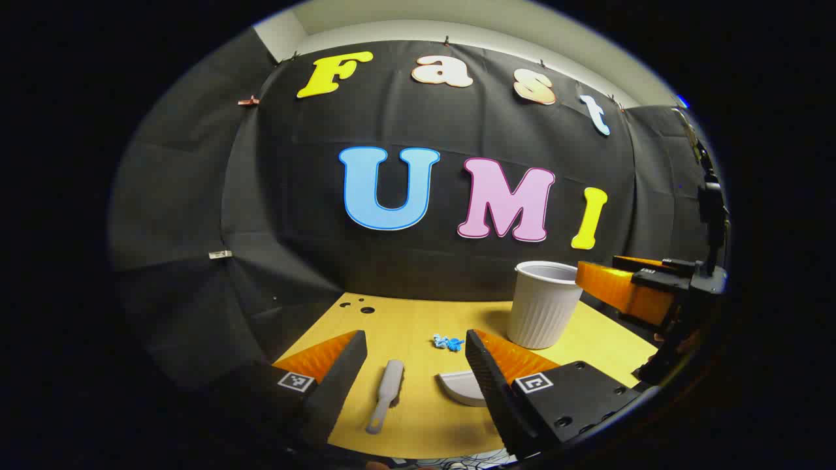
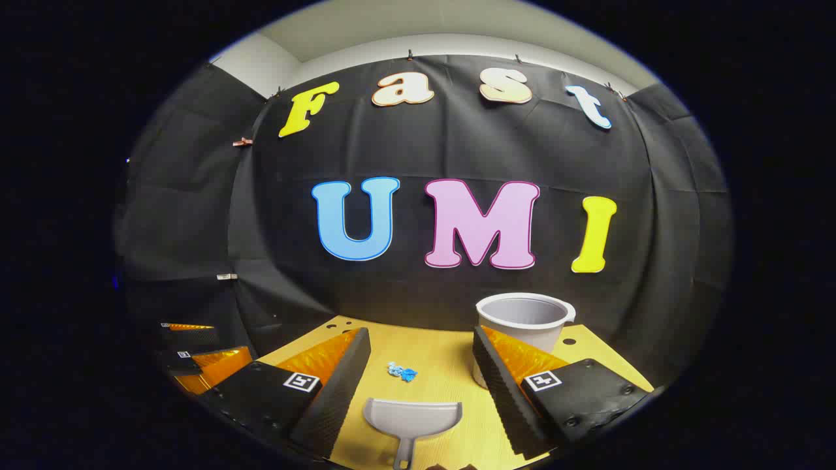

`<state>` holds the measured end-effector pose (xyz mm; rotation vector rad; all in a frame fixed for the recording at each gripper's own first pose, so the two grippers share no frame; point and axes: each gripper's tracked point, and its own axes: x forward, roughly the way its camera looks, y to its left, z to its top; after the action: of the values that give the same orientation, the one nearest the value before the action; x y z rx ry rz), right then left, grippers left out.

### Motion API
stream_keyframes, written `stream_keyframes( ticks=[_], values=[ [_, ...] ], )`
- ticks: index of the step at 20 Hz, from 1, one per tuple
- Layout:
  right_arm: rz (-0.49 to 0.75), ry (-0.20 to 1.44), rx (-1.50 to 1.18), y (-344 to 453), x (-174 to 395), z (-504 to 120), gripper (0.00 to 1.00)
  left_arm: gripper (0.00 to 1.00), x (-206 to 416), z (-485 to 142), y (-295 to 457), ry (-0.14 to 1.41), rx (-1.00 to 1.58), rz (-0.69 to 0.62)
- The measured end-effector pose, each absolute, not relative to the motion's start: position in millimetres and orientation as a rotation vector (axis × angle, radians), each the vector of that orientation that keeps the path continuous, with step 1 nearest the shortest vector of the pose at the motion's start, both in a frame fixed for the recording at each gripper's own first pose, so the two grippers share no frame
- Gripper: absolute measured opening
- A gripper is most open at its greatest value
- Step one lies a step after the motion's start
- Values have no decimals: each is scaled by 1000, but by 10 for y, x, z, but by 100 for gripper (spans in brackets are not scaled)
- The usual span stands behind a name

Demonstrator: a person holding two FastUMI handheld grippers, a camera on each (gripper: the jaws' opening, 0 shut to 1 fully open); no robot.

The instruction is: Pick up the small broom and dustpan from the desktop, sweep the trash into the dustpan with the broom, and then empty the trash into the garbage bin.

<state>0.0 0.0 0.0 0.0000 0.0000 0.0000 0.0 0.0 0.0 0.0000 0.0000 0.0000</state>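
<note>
Black-draped demo booth (image 1: 196, 196), wood desktop (image 1: 418, 326)

The table (image 2: 444, 365) looked like smooth, pale wood. The bin (image 1: 543, 303) was ribbed matt plastic; the dustpan (image 2: 413, 418) and broom (image 1: 386, 395) looked like smooth plastic.

Even overhead light is brightening the desk (image 1: 418, 326) at lower centre, and the bin (image 1: 543, 303) is casting a soft shadow leftward. Fisheye distortion is bending the edges, where everything is darkening and blurring.

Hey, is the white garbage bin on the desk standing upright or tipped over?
Upright. The garbage bin stands on its base on the desk, open rim facing up, in both gripper views. Whether anything is inside, cannot tell.
</note>
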Motion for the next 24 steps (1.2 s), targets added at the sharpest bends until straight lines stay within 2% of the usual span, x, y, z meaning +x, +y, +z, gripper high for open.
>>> stream_keyframes(
  ticks=[10,24],
  values=[
    [56,83,19,-105,388,-313,98,96,333,-241,3,90,-20,53],
    [147,116,21,-338,814,-635,98,96,724,-561,165,196,-74,189]
  ],
)
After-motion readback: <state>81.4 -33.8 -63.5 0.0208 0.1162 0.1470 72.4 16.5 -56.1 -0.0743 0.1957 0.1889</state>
